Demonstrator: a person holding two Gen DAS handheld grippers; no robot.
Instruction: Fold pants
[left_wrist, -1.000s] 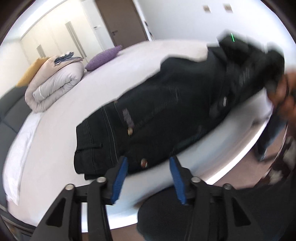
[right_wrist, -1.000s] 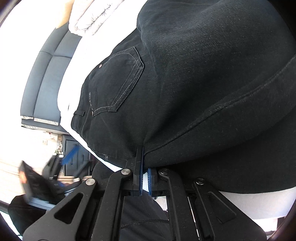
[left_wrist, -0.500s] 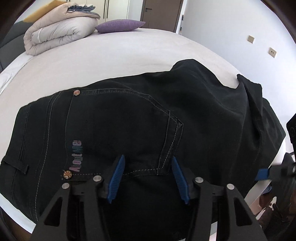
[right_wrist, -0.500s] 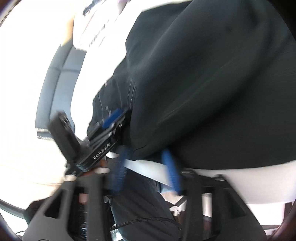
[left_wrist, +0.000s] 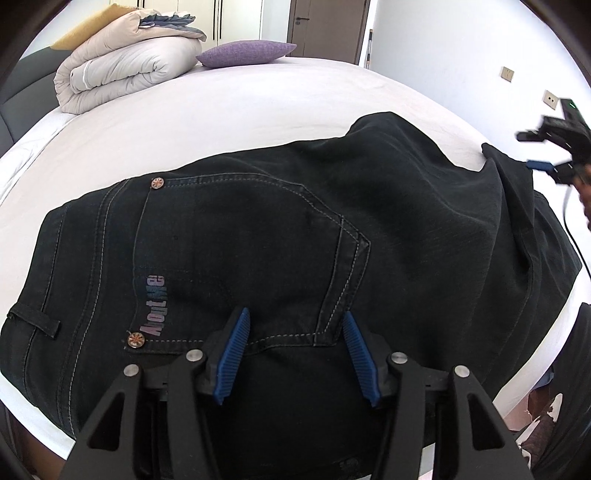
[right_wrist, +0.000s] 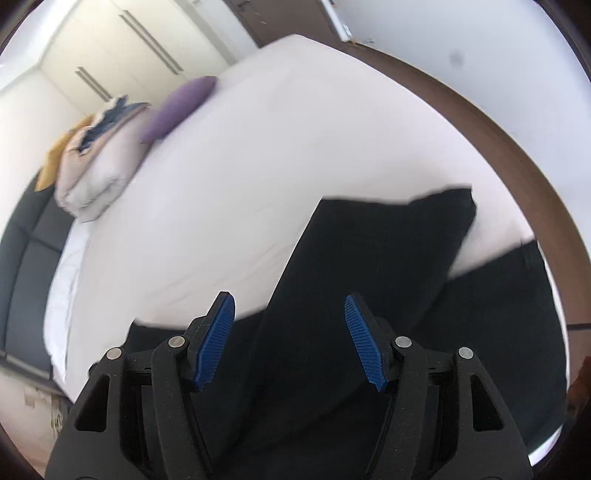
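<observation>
Lying across the near edge of the white bed (left_wrist: 258, 110), the black jeans (left_wrist: 295, 229) fill the centre and bottom of the left wrist view, back pocket (left_wrist: 243, 258) up and the waistband toward the left of the frame; in the right wrist view the legs run through the lower right. The left gripper (left_wrist: 293, 350) hovers just over the pocket's lower seam with its blue pads spread wide and nothing between them. The right gripper (right_wrist: 290, 339) is likewise spread and empty above the leg cloth, and shows small at the right edge of the left view.

The step in hand looks like squaring the fold: the leg end bulges and one corner strays, so the cloth should probably be pinched at the hem through both layers and drawn flat before any further fold.

A second ago the right gripper was clamped on the hem; it has since let go and pulled back. The left has moved in from a far, tilted view to sit directly over the seat.

A rolled duvet (left_wrist: 122, 74) and purple pillow (left_wrist: 245, 53) lie at the upper left.
</observation>
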